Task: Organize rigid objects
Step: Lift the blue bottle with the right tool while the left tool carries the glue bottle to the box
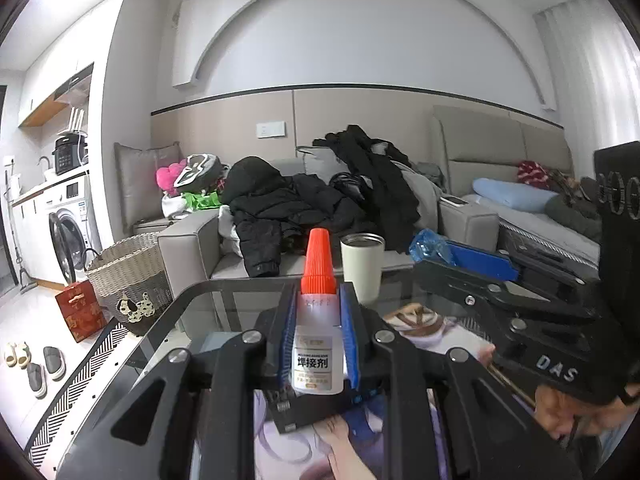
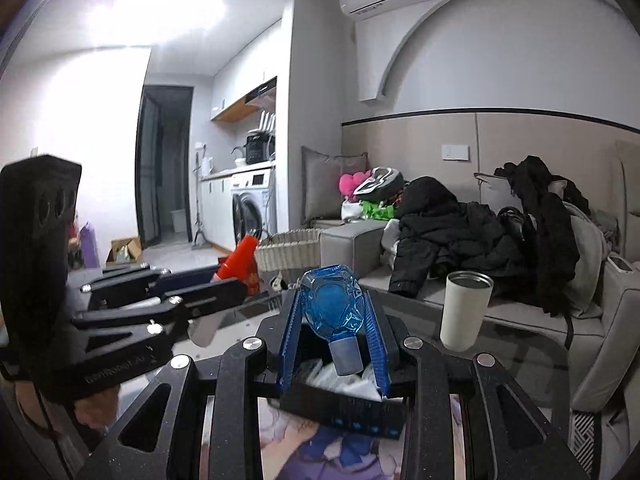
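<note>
My left gripper (image 1: 318, 316) is shut on a white glue bottle (image 1: 317, 344) with an orange cap, held upright above the glass table (image 1: 192, 312). It also shows at the left of the right wrist view, the glue bottle's orange cap (image 2: 240, 258) sticking out. My right gripper (image 2: 334, 320) is shut on a faceted blue bottle (image 2: 330, 306) with a grey cap, cap end toward me. The blue bottle also shows in the left wrist view (image 1: 430, 246). Both are held over a black box (image 2: 352, 408) on the table.
A white tumbler (image 1: 362, 264) stands on the far part of the table, also in the right wrist view (image 2: 464, 308). An anime print mat (image 2: 340, 452) lies under the box. Behind are a grey sofa (image 1: 192, 240) piled with dark clothes and a wicker basket (image 1: 128, 272) on the floor.
</note>
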A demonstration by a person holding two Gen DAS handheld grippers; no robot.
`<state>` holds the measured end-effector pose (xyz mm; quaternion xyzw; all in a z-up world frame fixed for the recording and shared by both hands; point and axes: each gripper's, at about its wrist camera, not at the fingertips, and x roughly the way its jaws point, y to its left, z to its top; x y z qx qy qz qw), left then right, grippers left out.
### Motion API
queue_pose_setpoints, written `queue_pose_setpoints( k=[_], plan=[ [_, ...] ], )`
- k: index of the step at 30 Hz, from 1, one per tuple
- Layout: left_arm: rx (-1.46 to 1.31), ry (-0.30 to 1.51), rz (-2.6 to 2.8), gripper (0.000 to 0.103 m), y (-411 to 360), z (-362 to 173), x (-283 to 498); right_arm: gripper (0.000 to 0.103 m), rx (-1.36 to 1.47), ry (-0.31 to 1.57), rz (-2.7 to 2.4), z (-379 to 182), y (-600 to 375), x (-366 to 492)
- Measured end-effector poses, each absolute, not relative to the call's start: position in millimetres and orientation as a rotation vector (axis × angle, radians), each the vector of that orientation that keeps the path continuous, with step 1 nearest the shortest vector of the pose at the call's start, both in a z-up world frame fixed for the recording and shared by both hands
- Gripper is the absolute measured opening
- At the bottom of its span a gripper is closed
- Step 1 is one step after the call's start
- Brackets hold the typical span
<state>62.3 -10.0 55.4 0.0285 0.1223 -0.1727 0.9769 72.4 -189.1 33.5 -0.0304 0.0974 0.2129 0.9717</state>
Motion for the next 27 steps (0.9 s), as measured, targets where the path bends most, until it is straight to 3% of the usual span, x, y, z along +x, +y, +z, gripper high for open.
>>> queue_pose_setpoints(
  k=[9,27],
  plan=[
    [-0.023,0.252,-0.302,0.019,-7.4,60.3,105.7,0.031,-0.043,0.156,0.397,53.9,-174.3,109.3],
    [-0.035,0.33,-0.311,0.019,-8.4,47.6,128.0,0.031,-0.035,0.28,0.36,35.2,-172.6,156.7]
  ],
)
